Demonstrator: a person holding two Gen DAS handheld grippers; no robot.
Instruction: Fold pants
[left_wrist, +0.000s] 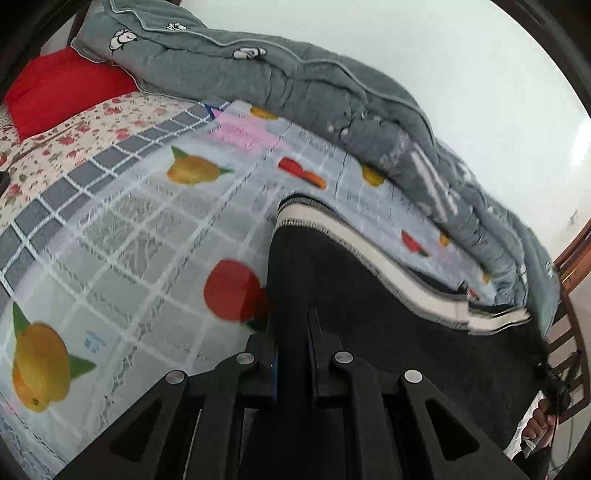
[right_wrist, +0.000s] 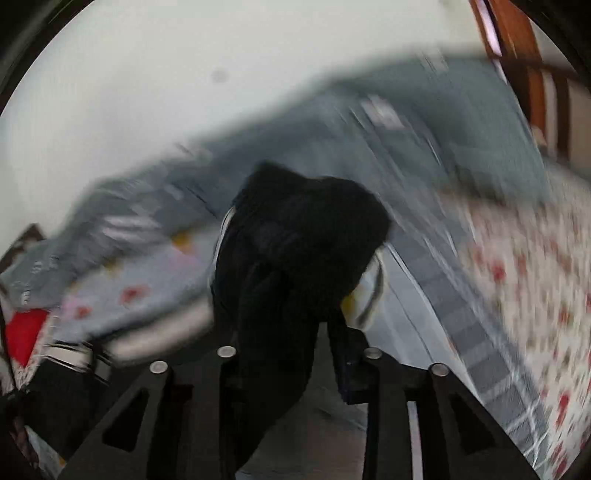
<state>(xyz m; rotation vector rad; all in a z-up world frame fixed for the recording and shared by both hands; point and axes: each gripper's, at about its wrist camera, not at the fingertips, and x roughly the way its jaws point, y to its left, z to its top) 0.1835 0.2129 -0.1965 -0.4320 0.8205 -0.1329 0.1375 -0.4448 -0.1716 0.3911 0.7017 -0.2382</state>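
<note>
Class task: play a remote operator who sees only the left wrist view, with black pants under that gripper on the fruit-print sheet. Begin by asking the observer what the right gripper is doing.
Operator: Is the right gripper holding anything?
Observer: Yes. The right gripper is shut on a bunched black part of the pants.
Operator: Is that part lying flat on the sheet?
Observer: No, it looks lifted and bunched above the fruit-print sheet, though the view is blurred.
Operator: Any stripe visible there?
Observer: A white stripe shows at the bundle's right edge.
</note>
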